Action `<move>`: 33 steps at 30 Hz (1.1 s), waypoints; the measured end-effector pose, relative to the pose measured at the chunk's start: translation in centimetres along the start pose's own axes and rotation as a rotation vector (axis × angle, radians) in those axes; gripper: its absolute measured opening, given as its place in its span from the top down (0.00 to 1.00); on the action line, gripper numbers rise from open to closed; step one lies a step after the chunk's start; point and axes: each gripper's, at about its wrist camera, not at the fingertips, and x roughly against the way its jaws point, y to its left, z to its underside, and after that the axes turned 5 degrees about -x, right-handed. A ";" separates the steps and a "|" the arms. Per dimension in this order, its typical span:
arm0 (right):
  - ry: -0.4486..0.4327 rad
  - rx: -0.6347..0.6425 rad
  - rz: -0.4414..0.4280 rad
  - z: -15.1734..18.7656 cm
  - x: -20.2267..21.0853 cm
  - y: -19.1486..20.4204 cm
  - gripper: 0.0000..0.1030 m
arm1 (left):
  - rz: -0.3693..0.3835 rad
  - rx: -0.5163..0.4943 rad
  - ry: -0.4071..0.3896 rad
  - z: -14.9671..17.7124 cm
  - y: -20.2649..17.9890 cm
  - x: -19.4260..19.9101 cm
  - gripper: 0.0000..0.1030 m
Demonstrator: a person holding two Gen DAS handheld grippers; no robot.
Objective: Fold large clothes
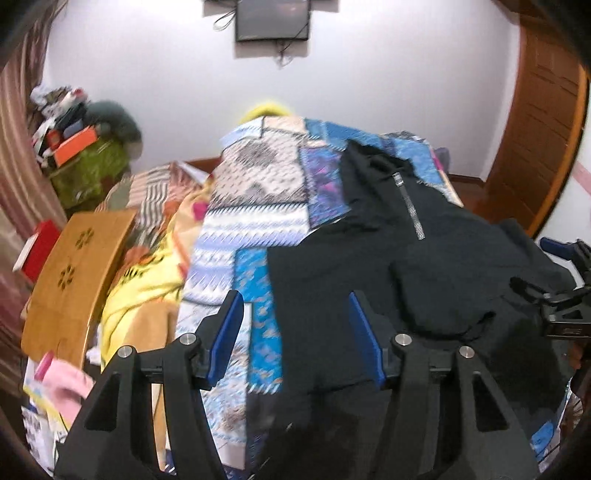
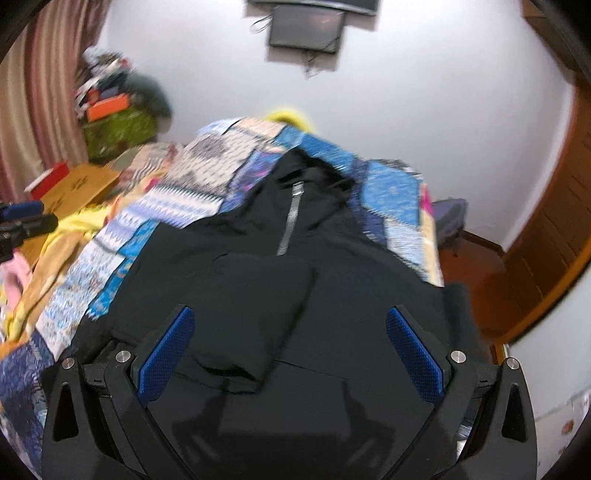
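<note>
A black zip-neck top point(image 1: 424, 266) point(image 2: 277, 295) lies spread on a blue patchwork bedspread point(image 1: 258, 206) point(image 2: 192, 199), its silver zipper point(image 1: 410, 206) point(image 2: 290, 221) pointing away from me. One sleeve point(image 2: 258, 314) lies folded across its chest. My left gripper point(image 1: 294, 299) is open above the top's left edge, with nothing between its blue pads. At the left rim of the right wrist view, the left gripper point(image 2: 26, 221) shows again. My right gripper point(image 2: 290, 314) stands wide open above the lower chest, holding nothing. The right gripper point(image 1: 561, 291) also shows at the top's right edge.
A wooden lap table point(image 1: 77, 273) and a yellow cloth point(image 1: 147, 288) lie left of the bedspread. A green-covered stand point(image 1: 88, 173) piled with boxes is by the curtain. A wooden door point(image 1: 543, 129) is on the right, and a dark screen point(image 1: 273, 18) hangs on the wall.
</note>
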 end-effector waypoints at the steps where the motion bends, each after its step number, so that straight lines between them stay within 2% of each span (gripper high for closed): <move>1: 0.040 0.006 -0.009 0.0 -1.2 0.5 0.01 | -0.002 0.004 0.006 0.4 0.2 -0.1 0.44; 6: 0.206 0.008 -0.057 0.6 -6.1 2.4 0.02 | 0.020 0.009 0.059 2.8 0.5 -1.8 0.44; 10: 0.243 0.040 -0.084 0.9 -7.0 3.9 0.02 | -0.001 -0.056 0.098 4.2 -0.8 -3.2 0.44; 13: 0.260 0.083 -0.079 1.1 -7.5 4.8 0.02 | 0.014 -0.079 0.123 5.0 -1.7 -4.3 0.44; 17: 0.305 0.162 -0.051 1.9 -9.4 5.7 0.02 | 0.035 -0.082 0.128 5.2 -2.4 -4.9 0.44; 23: 0.365 0.187 -0.039 2.7 -11.5 5.4 0.03 | 0.048 -0.068 0.123 4.8 -2.9 -5.0 0.44; 29: 0.330 0.210 -0.071 2.2 -10.6 5.2 0.39 | 0.041 -0.069 0.116 4.3 -3.2 -4.6 0.44; 31: 0.321 0.217 -0.076 2.3 -10.1 5.5 0.65 | 0.037 -0.071 0.107 4.2 -3.3 -4.2 0.44; 33: 0.316 0.206 -0.087 2.2 -9.4 5.1 0.75 | 0.034 -0.073 0.099 4.1 -3.4 -3.9 0.44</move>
